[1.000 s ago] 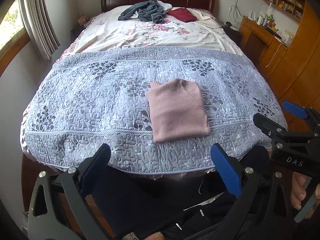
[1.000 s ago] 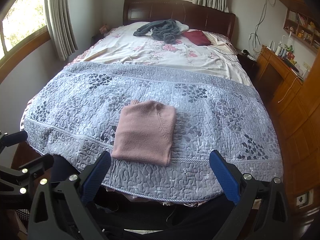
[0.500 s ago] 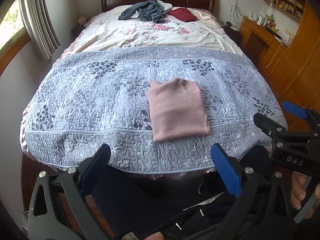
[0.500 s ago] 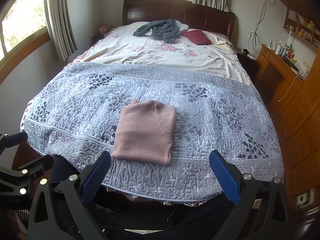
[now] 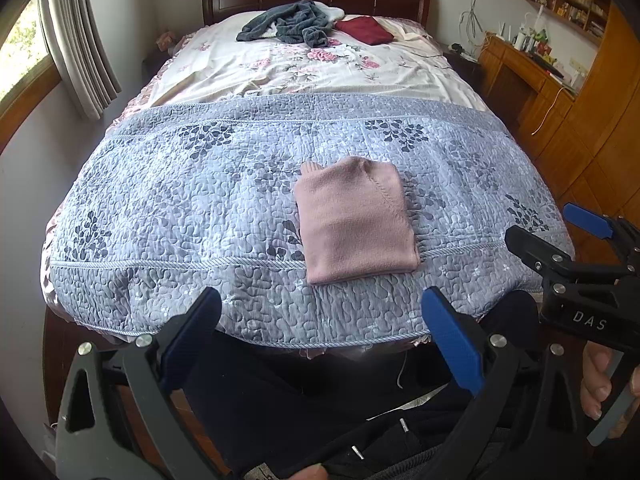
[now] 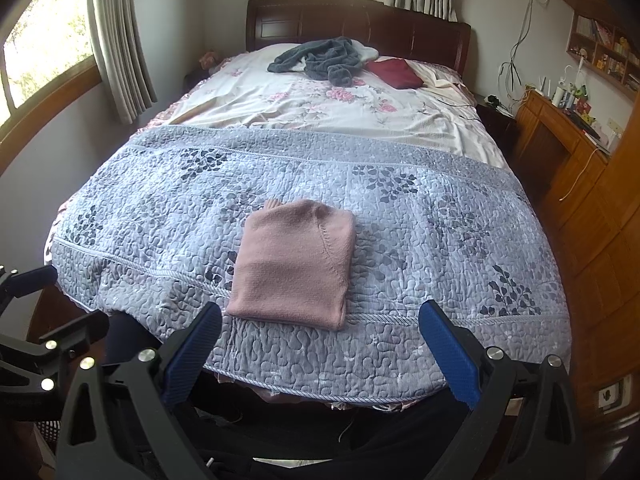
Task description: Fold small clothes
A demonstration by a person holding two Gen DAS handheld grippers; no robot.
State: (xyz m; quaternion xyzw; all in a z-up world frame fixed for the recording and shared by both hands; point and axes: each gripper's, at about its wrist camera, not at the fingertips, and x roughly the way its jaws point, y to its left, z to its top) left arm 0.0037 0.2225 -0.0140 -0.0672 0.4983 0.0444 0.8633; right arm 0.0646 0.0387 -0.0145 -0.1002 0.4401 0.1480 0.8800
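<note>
While the folded pink sweater lies flat on the quilt, both grippers level, short of it, jaws released.

You are standing in a home bedroom, at the foot of a bed.

A bed fills the room ahead of you, with a dark wooden headboard, a grey-blue quilt over its near half and a floral sheet beyond. Loose clothes and a red cushion lie near the headboard, and a folded pink sweater rests on the quilt. Curtains hang by wood-framed windows on your left and behind the bed. On your right you have a wooden counter with bottles and cables, a wall shelf of books and trinkets, and wooden wardrobe doors.
</note>
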